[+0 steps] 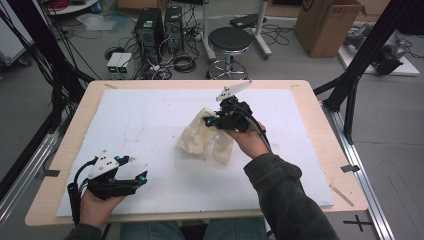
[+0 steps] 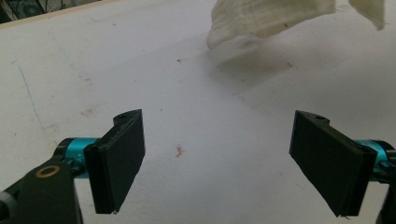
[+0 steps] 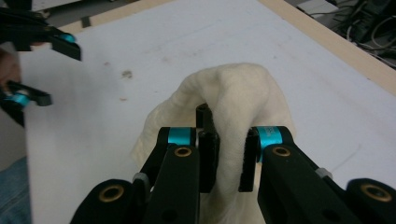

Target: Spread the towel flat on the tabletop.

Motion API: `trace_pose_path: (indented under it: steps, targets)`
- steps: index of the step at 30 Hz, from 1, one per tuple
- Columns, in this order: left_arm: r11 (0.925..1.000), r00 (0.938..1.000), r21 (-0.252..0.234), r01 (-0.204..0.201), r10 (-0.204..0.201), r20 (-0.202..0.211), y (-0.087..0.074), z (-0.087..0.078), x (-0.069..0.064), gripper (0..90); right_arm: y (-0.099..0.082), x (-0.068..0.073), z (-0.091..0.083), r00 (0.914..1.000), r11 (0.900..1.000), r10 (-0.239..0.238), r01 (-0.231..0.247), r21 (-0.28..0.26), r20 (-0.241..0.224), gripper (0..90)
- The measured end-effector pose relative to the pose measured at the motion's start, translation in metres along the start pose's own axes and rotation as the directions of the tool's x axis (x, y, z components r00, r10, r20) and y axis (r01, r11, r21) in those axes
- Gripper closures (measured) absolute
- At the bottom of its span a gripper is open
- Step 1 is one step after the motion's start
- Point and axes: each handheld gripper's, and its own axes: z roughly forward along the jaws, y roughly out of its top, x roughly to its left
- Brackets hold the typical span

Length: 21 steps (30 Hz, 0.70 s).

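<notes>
So the right gripper [image 3: 227, 161] has its jaws clamped on a fold of the cream cloth [image 1: 200, 136], and the cloth hangs off the jaws, lifted above the white board [image 1: 150, 120] with the loose ends drooping just below. Pickup looks done to me. The left gripper [image 2: 219, 163] sits spread wide with nothing between its pads, well off to the side of the cloth. What's left, I'd guess: grabbing a second corner and spreading or folding it.
</notes>
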Motion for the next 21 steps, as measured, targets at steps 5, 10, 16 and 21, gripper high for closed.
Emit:
trace_pose_path:
  steps: [5,10,16,21]
  targets:
    - [0.9999,1.0000,-0.011,-0.002,0.002,0.002,0.001,0.000,-0.001,18.7,0.003,0.022,0.005,0.9970,0.9993,-0.027,0.025,-0.028,-0.073,82.8]
    - [0.9999,0.9999,-0.016,-0.007,0.007,0.010,0.001,0.000,-0.002,18.8,-0.006,0.018,0.035,0.9968,0.9995,0.002,0.001,0.033,-0.080,81.7]
    - [0.9998,0.9999,-0.019,-0.003,0.003,0.014,0.001,0.001,-0.002,18.7,-0.020,0.005,0.067,0.9984,0.9954,0.028,-0.023,0.093,-0.049,81.1]
    - [0.9998,0.9996,-0.018,-0.008,0.009,0.025,0.002,0.003,-0.004,18.7,-0.028,-0.012,0.090,0.9986,0.9902,0.051,-0.053,0.129,0.015,80.8]
